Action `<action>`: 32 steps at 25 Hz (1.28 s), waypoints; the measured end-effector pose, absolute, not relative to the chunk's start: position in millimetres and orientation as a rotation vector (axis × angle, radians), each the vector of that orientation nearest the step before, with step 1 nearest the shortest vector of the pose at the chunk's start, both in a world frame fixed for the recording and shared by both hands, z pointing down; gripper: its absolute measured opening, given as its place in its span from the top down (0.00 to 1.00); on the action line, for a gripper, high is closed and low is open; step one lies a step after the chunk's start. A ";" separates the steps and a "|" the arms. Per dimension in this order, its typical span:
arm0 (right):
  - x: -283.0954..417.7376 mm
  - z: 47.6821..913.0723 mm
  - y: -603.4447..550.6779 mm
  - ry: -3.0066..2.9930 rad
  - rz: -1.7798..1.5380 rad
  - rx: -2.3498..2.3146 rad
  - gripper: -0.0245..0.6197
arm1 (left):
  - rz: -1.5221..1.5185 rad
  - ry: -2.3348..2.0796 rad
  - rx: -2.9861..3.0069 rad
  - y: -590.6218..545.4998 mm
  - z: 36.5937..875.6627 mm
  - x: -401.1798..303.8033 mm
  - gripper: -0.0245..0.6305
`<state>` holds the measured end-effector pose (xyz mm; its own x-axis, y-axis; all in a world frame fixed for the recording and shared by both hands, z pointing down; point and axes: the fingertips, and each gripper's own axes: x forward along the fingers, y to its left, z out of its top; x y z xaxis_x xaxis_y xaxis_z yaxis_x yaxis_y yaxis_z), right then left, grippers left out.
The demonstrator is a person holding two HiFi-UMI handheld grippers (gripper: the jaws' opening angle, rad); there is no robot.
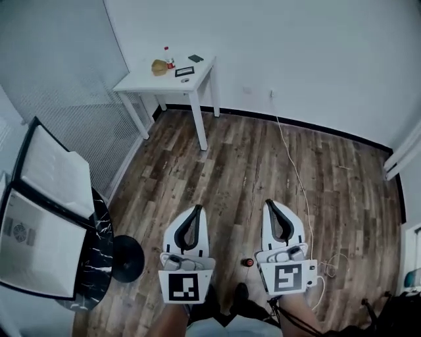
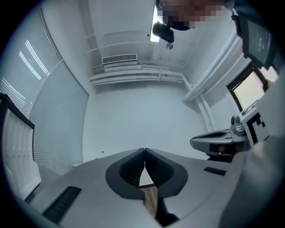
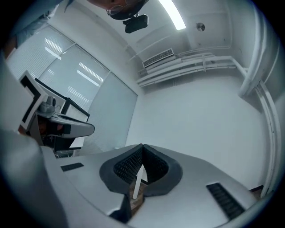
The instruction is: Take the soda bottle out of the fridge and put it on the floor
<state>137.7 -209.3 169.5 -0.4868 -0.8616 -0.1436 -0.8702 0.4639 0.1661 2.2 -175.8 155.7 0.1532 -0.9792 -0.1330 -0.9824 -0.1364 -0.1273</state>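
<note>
**Desk:** What lies nearest the person?

**Field:** In the head view, the left tongs [image 1: 196, 209] and the right tongs [image 1: 271, 204] are held side by side above the wooden floor [image 1: 263, 145]. Both are closed tip to tip and grip nothing. On the boards between them stands what seems to be the soda bottle [image 1: 248, 262], a small red top seen from above.

**Desk:** Which step is this?

**Field:** Likely the last, with the bottle set down and let go. If so, the next move calls only for keeping both tongs clear of it. No fridge shows in any view.

**Desk:** And farther off?

**Field:** A cable [image 1: 296, 178] trails across the boards toward the wall. In the far corner, a white surface [image 1: 141, 80] carries a second red-capped bottle [image 1: 168, 58], so which one the task means is a judgement.

**Desk:** What do the gripper views add?

**Field:** They look level at bare walls, a ceiling vent [image 2: 119, 59] and a light strip [image 3: 171, 13], all absent from the head view. They also confirm that the tips meet. Neither shows a bottle, which appears only in the head view.
</note>
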 end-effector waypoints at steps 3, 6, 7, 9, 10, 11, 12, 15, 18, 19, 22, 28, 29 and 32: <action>133.4 138.6 -191.1 2.646 0.394 -1.518 0.94 | 0.028 1.930 -2.194 -158.1 131.0 -0.7 0.94; 125.1 113.2 -182.7 2.629 0.456 -1.452 0.94 | 0.072 1.894 -2.152 -147.7 104.5 2.0 0.94; 123.1 106.8 -180.7 2.623 0.468 -1.437 0.94 | 0.091 1.888 -2.146 -145.1 98.3 3.8 0.94; 120.0 96.1 -177.3 2.614 0.487 -1.412 0.94 | 0.123 1.890 -2.143 -141.3 90.5 5.7 0.94; 118.5 90.8 -176.0 2.608 0.495 -1.398 0.94 | 0.133 1.889 -2.141 -140.0 87.5 5.8 0.94; 117.1 85.8 -174.8 2.602 0.498 -1.386 0.94 | 0.143 1.888 -2.137 -139.0 84.6 5.8 0.94; 116.0 81.6 -173.8 2.598 0.495 -1.378 0.95 | 0.152 1.887 -2.135 -137.8 81.7 5.9 0.94; 112.5 70.7 -169.7 2.584 0.503 -1.359 0.95 | 0.147 1.879 -2.124 -134.4 74.9 6.1 0.94; 107.8 63.0 -165.3 2.576 0.526 -1.336 0.95 | 0.168 1.866 -2.109 -132.5 67.0 6.4 0.94; 106.3 60.4 -164.0 2.572 0.531 -1.327 0.95 | 0.174 1.866 -2.107 -132.1 65.0 6.6 0.94; 104.3 53.2 -160.0 2.558 0.539 -1.302 0.95 | 0.178 1.867 -2.095 -130.0 59.1 7.4 0.94; 102.6 51.2 -155.4 2.559 0.526 -1.272 0.95 | 0.187 1.893 -2.082 -126.9 56.6 7.6 0.94; 102.3 49.8 -154.8 2.555 0.527 -1.267 0.95 | 0.184 1.896 -2.079 -126.4 56.3 7.2 0.94; 100.9 48.5 -152.8 2.546 0.530 -1.253 0.95 | 0.180 1.893 -2.066 -125.1 55.6 5.0 0.94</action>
